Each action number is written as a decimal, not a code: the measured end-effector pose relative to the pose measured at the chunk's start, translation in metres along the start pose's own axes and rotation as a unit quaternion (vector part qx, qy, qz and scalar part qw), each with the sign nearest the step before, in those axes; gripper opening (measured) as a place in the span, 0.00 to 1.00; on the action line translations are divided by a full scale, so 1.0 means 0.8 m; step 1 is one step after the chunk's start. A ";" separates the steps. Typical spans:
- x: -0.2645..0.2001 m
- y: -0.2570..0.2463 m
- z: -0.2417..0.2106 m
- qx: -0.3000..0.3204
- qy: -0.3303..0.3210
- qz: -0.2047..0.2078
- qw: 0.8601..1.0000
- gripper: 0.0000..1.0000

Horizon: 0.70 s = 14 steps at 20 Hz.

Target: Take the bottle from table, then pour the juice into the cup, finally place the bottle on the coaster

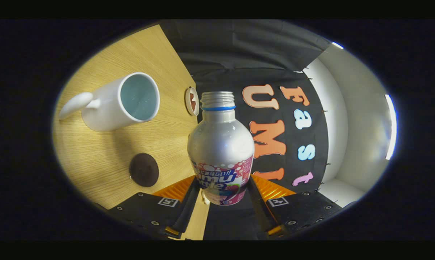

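Between the two fingers of the gripper [221, 196] stands the bottle [221, 151], and both fingers press on its lower part, one on each side, so it is clamped there. The bottle is of smooth silver metal, round and wide at the shoulder, with a narrow threaded neck and a blue ring under the thread. It has no cap on its mouth, and a colourful printed label goes around its lower body. What is inside the bottle cannot be seen.

The whole view is tilted, so the wooden table [105, 169] with its fine light grain lies to the left of the bottle. On it, near the left finger, is a dark brown round coaster [144, 169], flat and matte. Further on stands a white cup [112, 103] with a smooth glazed surface and a thick handle; its opening is turned toward the gripper and the inside looks pale blue. Beyond the cup, beside the bottle's neck, lies a small round disc [192, 101] with a white rim and reddish centre.
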<state>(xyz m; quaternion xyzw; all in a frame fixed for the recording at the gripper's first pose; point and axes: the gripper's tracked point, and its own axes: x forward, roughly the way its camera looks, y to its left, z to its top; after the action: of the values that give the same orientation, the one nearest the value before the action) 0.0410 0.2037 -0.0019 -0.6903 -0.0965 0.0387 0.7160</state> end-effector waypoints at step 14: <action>0.006 -0.014 0.012 -0.092 -0.022 -0.024 0.995 0.74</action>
<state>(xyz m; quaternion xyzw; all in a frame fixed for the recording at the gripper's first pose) 0.0433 0.2137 0.0097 -0.7494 -0.1320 0.0275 0.6483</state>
